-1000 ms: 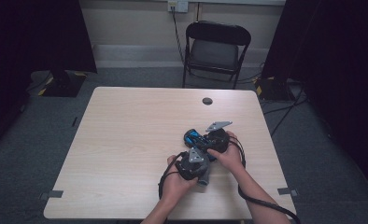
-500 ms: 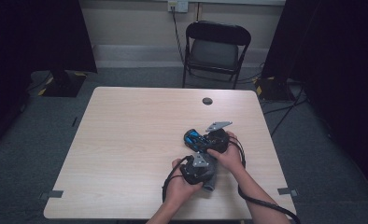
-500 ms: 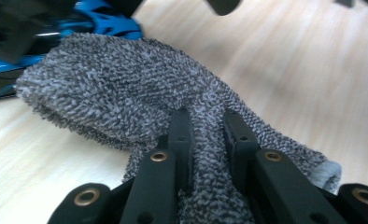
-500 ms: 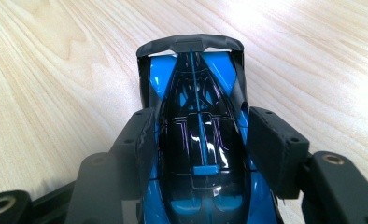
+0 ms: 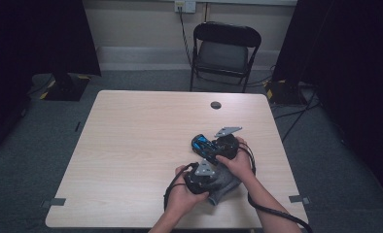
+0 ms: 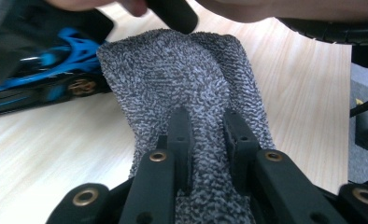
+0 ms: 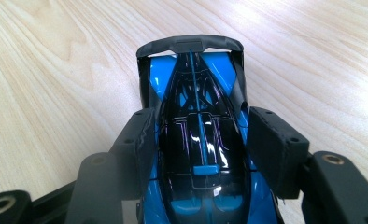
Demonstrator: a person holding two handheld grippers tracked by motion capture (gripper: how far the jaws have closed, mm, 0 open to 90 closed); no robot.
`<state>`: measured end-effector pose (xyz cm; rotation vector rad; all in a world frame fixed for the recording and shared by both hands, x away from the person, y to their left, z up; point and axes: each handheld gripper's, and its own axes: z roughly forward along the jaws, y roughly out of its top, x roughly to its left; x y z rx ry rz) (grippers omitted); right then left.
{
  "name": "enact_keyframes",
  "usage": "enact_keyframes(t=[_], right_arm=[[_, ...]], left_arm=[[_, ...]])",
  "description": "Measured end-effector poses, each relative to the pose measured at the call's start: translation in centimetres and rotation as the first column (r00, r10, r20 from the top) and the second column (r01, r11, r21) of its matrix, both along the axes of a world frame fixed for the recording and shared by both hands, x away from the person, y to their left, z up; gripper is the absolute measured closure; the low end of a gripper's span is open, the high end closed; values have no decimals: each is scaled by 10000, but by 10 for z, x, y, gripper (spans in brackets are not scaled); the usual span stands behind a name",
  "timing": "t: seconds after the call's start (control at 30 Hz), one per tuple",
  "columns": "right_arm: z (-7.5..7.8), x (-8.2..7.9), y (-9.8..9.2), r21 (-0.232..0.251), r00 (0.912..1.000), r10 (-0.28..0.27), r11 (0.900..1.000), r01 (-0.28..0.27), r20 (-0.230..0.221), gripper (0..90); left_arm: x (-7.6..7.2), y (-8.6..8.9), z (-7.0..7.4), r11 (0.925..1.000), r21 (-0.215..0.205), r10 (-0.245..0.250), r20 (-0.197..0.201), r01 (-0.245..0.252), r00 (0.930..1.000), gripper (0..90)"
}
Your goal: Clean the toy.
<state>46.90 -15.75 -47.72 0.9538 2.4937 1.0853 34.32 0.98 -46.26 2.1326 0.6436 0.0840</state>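
Note:
A blue and black toy race car [image 7: 198, 93] rests on the wooden table [image 5: 131, 145]. My right gripper [image 7: 198, 133] is shut on its body, one pad on each side. In the high view the car [image 5: 201, 144] pokes out to the left of the right gripper [image 5: 217, 148]. A grey terry cloth [image 6: 182, 79] lies bunched just beside the car [image 6: 46, 70]. My left gripper [image 6: 208, 135] is shut on a fold of it. From above, the left gripper [image 5: 205, 175] sits close in front of the right hand, with the cloth [image 5: 224, 187] under both hands.
A small black round disc [image 5: 215, 105] lies near the table's far edge. A black folding chair [image 5: 226, 48] stands beyond the table. The table's right edge [image 5: 287, 160] is close to the right hand. Cables trail off the near edge.
My left gripper has shifted a little toward the near edge with the cloth, and more of the cloth now shows. The right gripper and the car have stayed put.

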Motion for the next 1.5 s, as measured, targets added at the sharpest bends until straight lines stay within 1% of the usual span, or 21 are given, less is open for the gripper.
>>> enact_keyframes(t=[0.2, 0.33, 0.4, 0.53, 0.73, 0.77, 0.8, 0.87, 0.93, 0.97, 1.03, 1.13, 1.17, 1.27, 1.3, 1.33, 1.37, 1.4, 1.43, 1.47, 1.5], right_arm=[[0, 0, 0, -38, 10000, -23, 10000, 23, 2, 429], [0, 0, 0, -10, 10000, -38, 10000, 38, -9, 429], [0, 0, 0, 20, 10000, -49, 10000, 49, -17, 429], [0, 0, 0, 10, 10000, -60, 10000, 60, -27, 429], [0, 0, 0, 10, 10000, -16, 10000, 16, 63, 430], [0, 0, 0, 8, 10000, -13, 10000, 13, 56, 429], [0, 0, 0, 17, 10000, -11, 10000, 11, 40, 430], [0, 0, 0, -7, 10000, -12, 10000, 12, 49, 429], [0, -1, 0, -6, 10000, -24, 10000, 24, 13, 430], [0, -1, 0, -17, 10000, -8, 10000, 8, 23, 430], [0, 0, 0, -8, 10000, 19, 10000, -19, 57, 430], [0, -1, 0, -5, 10000, 27, 10000, -27, 70, 429], [0, -1, 0, -13, 10000, 30, 10000, -30, 72, 429], [0, -1, 0, -7, 10000, 28, 10000, -28, 44, 430], [0, -1, 0, -6, 10000, 29, 10000, -29, 43, 430], [0, 0, 0, -5, 10000, 43, 10000, -43, 74, 429], [0, 0, 0, -2, 10000, 40, 10000, -40, 80, 429], [0, -1, 0, -5, 10000, 41, 10000, -41, 83, 430], [0, -1, 0, -21, 9999, 59, 10000, -59, 90, 429], [0, -1, 0, -23, 9999, 52, 10000, -51, 92, 429], [0, -1, 0, -25, 9999, 52, 10000, -52, 93, 429]], left_arm=[[6, 31, 11, 9989, -84, 468, 154, -467, 9988, 760], [11, 50, 20, 9950, -264, 969, 326, -961, 9948, 760], [14, 58, 23, 9923, -254, 1226, 473, -1215, 9913, 760], [23, 72, 28, 9822, -470, 1838, 448, -1817, 9820, 760], [36, 88, 35, 9646, -668, 2598, 757, -2550, 9627, 760], [39, 91, 35, 9565, -787, 2870, 827, -2808, 9544, 760], [41, 93, 35, 9523, -811, 3008, 892, -2940, 9495, 760], [48, 97, 34, 9386, -942, 3406, 1015, -3318, 9347, 760], [54, 100, 31, 9294, -793, 3677, 1168, -3604, 9226, 760], [58, 102, 28, 9217, -711, 3876, 1287, -3813, 9128, 760], [64, 104, 23, 9113, -540, 4118, 1309, -4082, 9018, 760], [72, 110, 15, 8876, -412, 4600, 1309, -4588, 8782, 760], [75, 111, 12, 8776, -400, 4784, 1344, -4776, 8678, 760], [80, 110, 6, 8714, -171, 4871, 1479, -4903, 8607, 757], [81, 109, 4, 8678, 97, 4890, 1602, -4968, 8574, 756], [83, 107, -1, 8634, 331, 4931, 1554, -5034, 8560, 757], [85, 105, -4, 8611, 398, 4960, 1532, -5068, 8547, 757], [86, 103, -7, 8617, 677, 4895, 1505, -5029, 8589, 757], [87, 100, -12, 8643, 920, 4819, 1302, -4945, 8665, 756], [87, 97, -15, 8650, 986, 4805, 1203, -4921, 8687, 755], [87, 94, -18, 8687, 1183, 4687, 1178, -4810, 8755, 754]])
